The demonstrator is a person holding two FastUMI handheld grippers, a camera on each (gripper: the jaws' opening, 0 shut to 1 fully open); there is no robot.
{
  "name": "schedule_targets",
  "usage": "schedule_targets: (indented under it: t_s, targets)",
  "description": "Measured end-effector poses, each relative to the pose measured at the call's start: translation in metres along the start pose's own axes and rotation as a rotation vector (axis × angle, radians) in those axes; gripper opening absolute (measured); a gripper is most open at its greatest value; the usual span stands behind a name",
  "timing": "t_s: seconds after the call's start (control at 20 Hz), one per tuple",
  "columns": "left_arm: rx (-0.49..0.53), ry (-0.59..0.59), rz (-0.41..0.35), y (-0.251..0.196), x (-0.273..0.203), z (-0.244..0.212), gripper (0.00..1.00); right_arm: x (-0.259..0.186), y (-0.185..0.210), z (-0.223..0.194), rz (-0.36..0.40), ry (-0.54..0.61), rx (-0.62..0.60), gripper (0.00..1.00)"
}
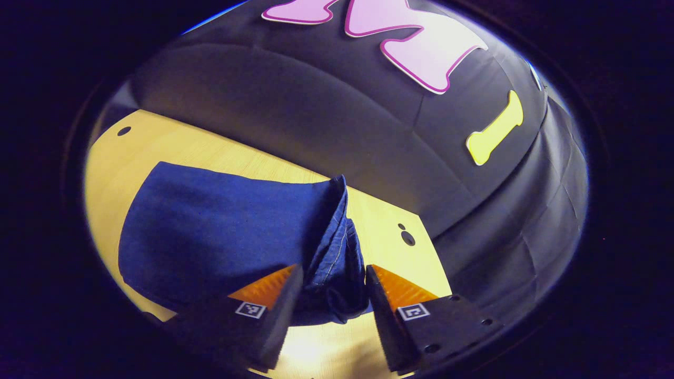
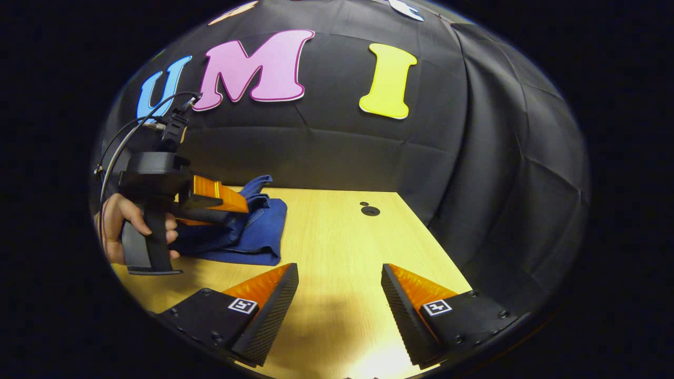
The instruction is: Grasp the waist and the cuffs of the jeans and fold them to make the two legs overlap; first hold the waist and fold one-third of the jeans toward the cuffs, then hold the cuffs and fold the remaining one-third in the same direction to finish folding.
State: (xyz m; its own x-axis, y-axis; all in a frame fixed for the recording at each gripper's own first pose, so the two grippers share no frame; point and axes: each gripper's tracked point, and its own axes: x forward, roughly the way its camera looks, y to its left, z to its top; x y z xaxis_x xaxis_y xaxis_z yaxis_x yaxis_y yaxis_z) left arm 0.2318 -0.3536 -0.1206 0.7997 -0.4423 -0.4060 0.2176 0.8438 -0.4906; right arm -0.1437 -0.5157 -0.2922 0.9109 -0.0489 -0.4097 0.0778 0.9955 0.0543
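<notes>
The blue jeans (image 1: 210, 231) lie folded in a thick pad on the wooden table (image 1: 384, 216). My left gripper (image 1: 334, 287) is shut on a bunched edge of the denim at the pad's right end, and that edge stands up from the table. In the right gripper view the jeans (image 2: 260, 234) lie at the left, with the left gripper (image 2: 243, 208) pinching their raised edge and a hand (image 2: 113, 226) on its handle. My right gripper (image 2: 339, 284) hangs open over bare table (image 2: 342, 237), to the right of the jeans and apart from them.
Two round holes (image 2: 370, 211) sit in the tabletop near its far right corner, also seen as holes (image 1: 408, 238) just beyond the held edge. The booth's black cloth wall (image 2: 326, 152) closes the back and right side. Cables (image 2: 126, 137) arc up from the left gripper.
</notes>
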Motion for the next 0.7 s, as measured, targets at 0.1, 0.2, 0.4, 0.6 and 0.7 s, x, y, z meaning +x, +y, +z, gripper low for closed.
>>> schedule_targets:
  t_s: [0.1,0.2,0.4,0.6,0.7]
  targets:
    - [0.008,-0.033,-0.031,-0.009,-0.027,0.007,0.97,-0.016,0.006,0.011,0.002,-0.02,0.006,0.97]
    - [0.023,-0.077,-0.034,-0.011,-0.06,0.021,0.98,-0.034,0.012,0.025,0.003,-0.038,0.01,0.97]
    - [0.05,-0.198,-0.048,-0.008,-0.158,0.055,0.97,-0.082,0.033,0.068,0.03,-0.101,0.034,0.97]
    - [0.146,-0.359,-0.031,0.004,-0.272,0.084,0.97,-0.137,0.051,0.115,0.046,-0.178,0.07,0.97]
    - [0.216,-0.428,-0.003,0.012,-0.323,0.097,0.96,-0.163,0.055,0.137,0.032,-0.232,0.047,0.96]
